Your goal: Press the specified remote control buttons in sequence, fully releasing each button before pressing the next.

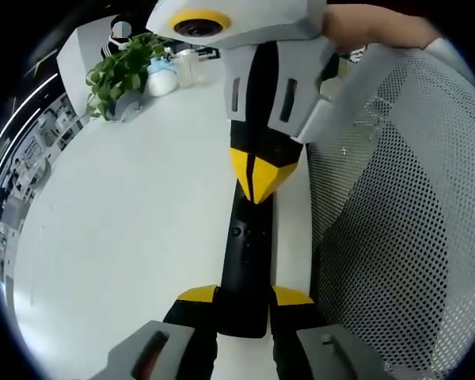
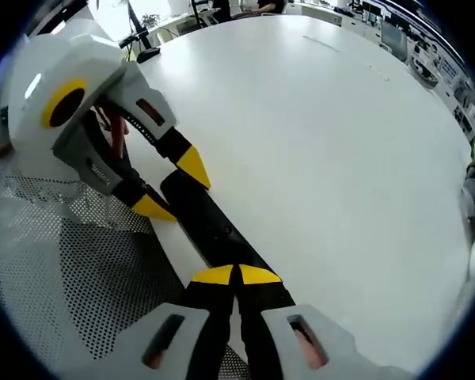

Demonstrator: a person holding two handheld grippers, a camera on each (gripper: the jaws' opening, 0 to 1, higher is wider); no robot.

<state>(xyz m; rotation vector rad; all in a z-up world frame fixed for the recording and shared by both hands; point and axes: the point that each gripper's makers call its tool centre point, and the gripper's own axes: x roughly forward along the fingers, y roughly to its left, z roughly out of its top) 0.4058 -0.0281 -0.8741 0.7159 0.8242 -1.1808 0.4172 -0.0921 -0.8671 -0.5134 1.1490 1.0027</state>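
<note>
Both views look close down along the remote [image 1: 248, 261] from opposite ends, facing each other, sharing the table [image 2: 317, 134].

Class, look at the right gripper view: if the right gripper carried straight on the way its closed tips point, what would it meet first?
Probably the black remote: the right gripper sits over its near end, tips together, pointing along it. Beyond lies the left gripper, closed on the remote's far end. Whether the tips already touch the remote is unclear.
</note>
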